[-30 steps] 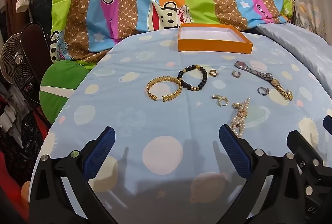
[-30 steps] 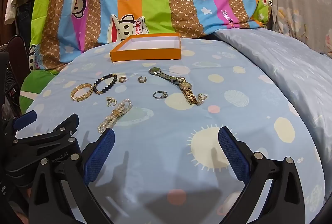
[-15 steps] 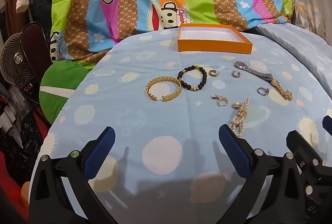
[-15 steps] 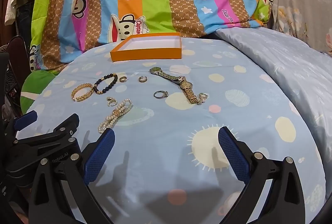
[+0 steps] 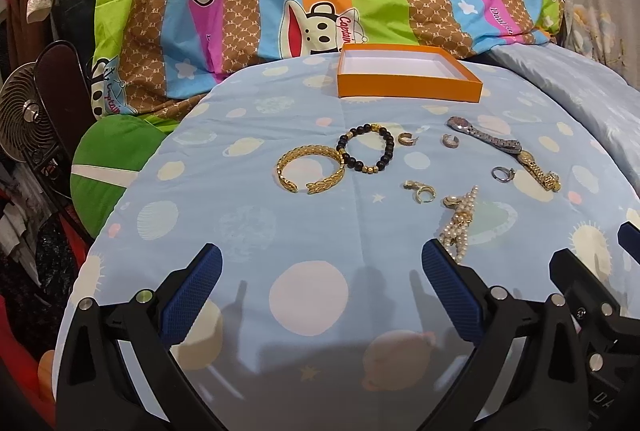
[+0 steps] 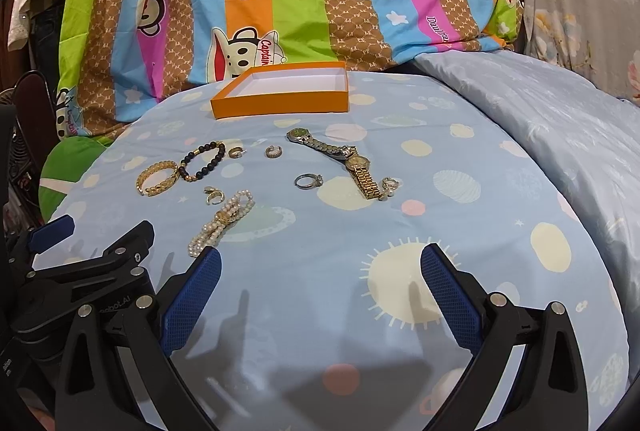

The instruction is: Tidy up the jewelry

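**Jewelry laid out, box waiting**

Nothing is in the box (image 5: 408, 87) yet; its white floor shows bare. All the jewelry lies on the bed (image 5: 248, 223) in front of the box: a gold cuff (image 5: 310, 169) touching a bead bracelet (image 5: 366, 153), two small hoops just nearer than the box, a silver watch (image 6: 320, 143) meeting a gold watch (image 6: 362, 171), a ring (image 6: 308, 181), and a pearl bracelet (image 6: 222, 223) farthest from the box.

The left gripper (image 5: 320, 283) and right gripper (image 6: 320, 283) both hover low over the sheet, fingers (image 6: 192, 295) spread wide apart, holding nothing.

The likely first step is a pick. The pearl bracelet lies closest to both grippers, so it suits a start: come down over its gold clasp, straddle the strands across their width, and press lightly, since the soft bedding will give. Lift slowly so loose ends do not snag.

Only the right view shows the small earring (image 6: 390, 185) by the gold watch's end and the left gripper's body. The left view alone shows the fan (image 5: 24, 111).
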A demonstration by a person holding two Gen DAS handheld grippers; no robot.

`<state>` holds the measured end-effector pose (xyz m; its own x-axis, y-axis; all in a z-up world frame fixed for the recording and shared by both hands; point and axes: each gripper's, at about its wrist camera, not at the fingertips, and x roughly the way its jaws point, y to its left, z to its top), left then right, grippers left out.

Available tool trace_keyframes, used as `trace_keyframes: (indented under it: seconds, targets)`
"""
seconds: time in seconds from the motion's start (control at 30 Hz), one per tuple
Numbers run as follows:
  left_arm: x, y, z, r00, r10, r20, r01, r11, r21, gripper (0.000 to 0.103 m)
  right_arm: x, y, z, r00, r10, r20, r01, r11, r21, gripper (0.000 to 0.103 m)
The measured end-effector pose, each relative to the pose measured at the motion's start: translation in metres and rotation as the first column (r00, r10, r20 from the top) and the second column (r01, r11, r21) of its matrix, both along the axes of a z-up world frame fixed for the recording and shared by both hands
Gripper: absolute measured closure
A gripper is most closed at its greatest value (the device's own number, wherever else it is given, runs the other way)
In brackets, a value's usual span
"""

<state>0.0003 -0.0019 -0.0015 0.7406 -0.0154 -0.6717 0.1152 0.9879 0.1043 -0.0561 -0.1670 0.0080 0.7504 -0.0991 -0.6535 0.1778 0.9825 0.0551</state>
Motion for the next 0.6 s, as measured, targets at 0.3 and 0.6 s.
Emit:
trace_keyframes:
  seconds: [0.3, 0.6]
  targets:
    - [0.0002, 0.0000, 0.0002, 1.000, 0.000, 0.000, 0.000, 1.000, 0.000, 0.005, 0.0002, 0.0005, 0.0003, 1.000, 0.000, 0.000, 0.000, 1.000, 0.002, 0.005]
    - [-0.0001, -0.0020, -0.0003, 1.000, -0.005, -0.003, 0.005, 1.000, 0.002, 0.005, 0.0005, 0.0007, -0.0003, 1.000, -0.001, 0.000, 0.001, 1.000, 0.006, 0.005]
